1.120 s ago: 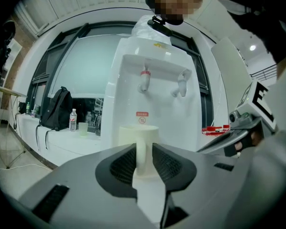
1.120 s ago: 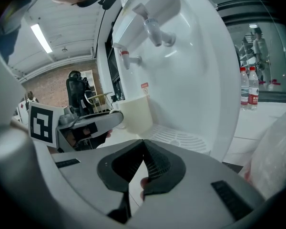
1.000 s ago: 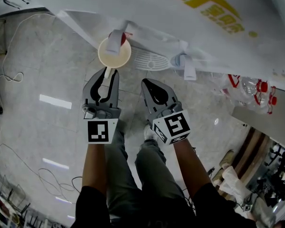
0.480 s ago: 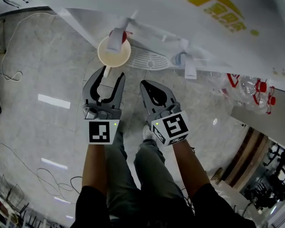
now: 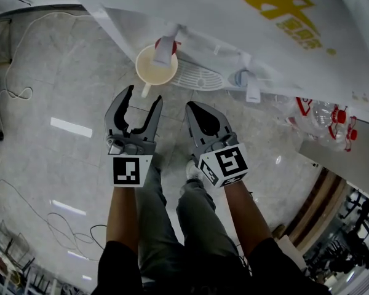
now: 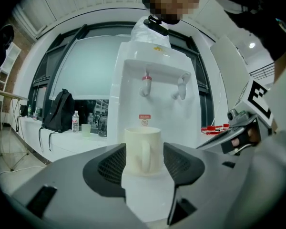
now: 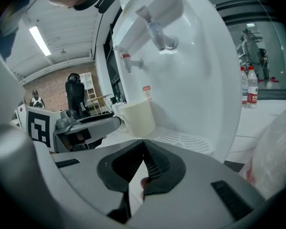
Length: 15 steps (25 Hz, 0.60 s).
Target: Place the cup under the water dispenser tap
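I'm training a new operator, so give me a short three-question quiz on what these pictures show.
1. True or false: the cup stands under the red tap of the water dispenser.
2. Which gripper has its jaws apart? A) left B) right C) both
3. Fill in: the cup's handle points toward the ____ gripper.
Key: 1 true. 2 A: the left gripper jaws have just been opening, with the cup beyond them, ungripped; the right gripper is shut. 3 left.

Lab-like workspace, water dispenser point(image 6: 155, 87), loose floor cables point(image 5: 11, 97)
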Motion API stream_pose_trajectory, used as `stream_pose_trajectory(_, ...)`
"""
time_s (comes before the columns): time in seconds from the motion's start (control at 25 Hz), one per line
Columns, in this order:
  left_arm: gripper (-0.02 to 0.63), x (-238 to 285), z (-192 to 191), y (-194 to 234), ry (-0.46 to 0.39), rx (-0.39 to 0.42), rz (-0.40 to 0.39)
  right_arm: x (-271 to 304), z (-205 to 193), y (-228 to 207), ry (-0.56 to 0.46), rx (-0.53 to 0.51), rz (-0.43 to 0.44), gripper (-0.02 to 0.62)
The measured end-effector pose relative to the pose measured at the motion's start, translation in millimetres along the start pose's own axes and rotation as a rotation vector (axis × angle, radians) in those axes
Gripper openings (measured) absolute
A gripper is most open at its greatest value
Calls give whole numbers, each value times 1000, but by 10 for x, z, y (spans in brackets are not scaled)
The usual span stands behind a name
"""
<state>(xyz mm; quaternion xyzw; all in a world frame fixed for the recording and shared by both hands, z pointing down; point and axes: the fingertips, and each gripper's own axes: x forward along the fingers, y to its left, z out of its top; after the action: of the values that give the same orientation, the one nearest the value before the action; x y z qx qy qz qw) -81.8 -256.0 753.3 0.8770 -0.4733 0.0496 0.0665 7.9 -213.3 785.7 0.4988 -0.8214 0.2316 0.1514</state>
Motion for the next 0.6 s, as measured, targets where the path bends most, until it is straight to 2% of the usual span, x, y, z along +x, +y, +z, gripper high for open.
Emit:
stream_pose_trajectory(0.24,256,-214,185,45,11,-24,30,-133,88,232,18,-31,45,15)
stream_pose_trajectory(0.4,250,-379,400,-2,30,-33,41,-299,267,323,11,20,35,14)
stream_pose_trajectory(0.6,195,-598,692,-28,45,-50,68,-468,529,484,5,43,36,14)
